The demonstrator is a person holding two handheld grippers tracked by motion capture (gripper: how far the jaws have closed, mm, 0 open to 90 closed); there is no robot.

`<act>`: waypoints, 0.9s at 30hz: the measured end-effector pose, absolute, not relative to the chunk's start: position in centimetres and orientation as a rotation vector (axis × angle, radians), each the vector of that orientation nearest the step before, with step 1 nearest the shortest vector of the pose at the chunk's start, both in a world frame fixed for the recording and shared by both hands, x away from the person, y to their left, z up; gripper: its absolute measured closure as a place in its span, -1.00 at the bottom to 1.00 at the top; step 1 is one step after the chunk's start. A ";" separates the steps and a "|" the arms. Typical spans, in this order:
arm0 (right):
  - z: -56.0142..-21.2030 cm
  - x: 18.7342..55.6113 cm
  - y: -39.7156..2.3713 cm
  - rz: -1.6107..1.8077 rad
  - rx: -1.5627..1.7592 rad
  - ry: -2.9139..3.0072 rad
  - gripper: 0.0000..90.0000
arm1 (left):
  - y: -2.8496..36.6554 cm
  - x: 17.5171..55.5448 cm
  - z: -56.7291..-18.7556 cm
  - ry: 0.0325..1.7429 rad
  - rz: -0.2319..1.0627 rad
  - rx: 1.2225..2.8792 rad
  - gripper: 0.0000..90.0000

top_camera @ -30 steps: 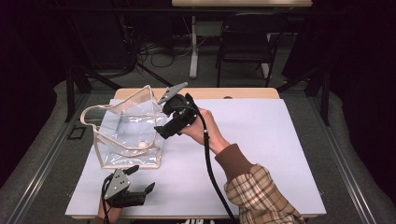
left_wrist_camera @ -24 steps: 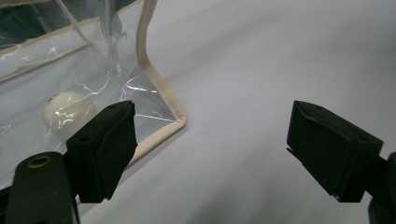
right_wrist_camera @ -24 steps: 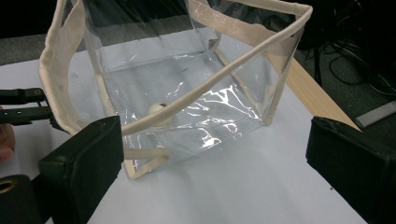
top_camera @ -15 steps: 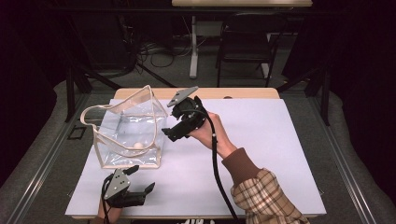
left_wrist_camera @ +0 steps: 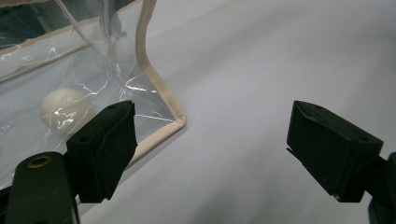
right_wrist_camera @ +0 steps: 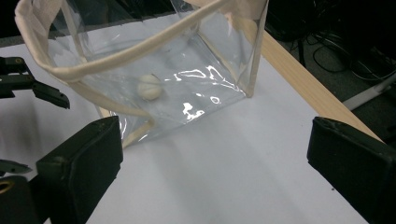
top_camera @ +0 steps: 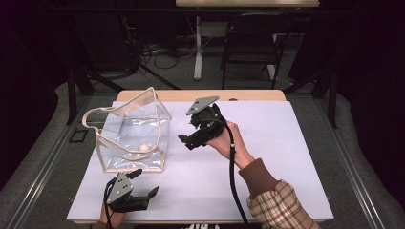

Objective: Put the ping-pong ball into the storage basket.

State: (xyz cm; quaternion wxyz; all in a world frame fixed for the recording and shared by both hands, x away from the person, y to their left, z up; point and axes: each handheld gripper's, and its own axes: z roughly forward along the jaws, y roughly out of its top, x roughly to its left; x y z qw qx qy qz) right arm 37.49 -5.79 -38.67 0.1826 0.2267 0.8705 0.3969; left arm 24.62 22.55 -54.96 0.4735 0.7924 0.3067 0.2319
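From the high view, the right gripper (top_camera: 190, 140) has drawn back from the clear plastic tote bag with cream trim (top_camera: 129, 136), jaws spread and empty; a small white ball (top_camera: 143, 148) lies inside, so the drop seems done. The left gripper (top_camera: 139, 186) rests open near the bag's front. Its own view shows the ball (left_wrist_camera: 63, 106) behind the film. The right gripper view shows the bag (right_wrist_camera: 154, 74) well apart.

dark room, chair (top_camera: 251, 45), perhaps carpet (top_camera: 43, 157)
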 end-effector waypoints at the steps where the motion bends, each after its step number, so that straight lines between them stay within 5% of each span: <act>1: -39.0 37.3 -6.3 1.119 0.644 2.451 -0.93 | 22.6 24.6 -55.0 0.750 0.567 1.939 -0.64; 27: -42.7 35.4 -12.4 1.143 0.740 2.351 -0.93 | 22.5 24.5 -54.9 0.751 0.571 1.943 -0.64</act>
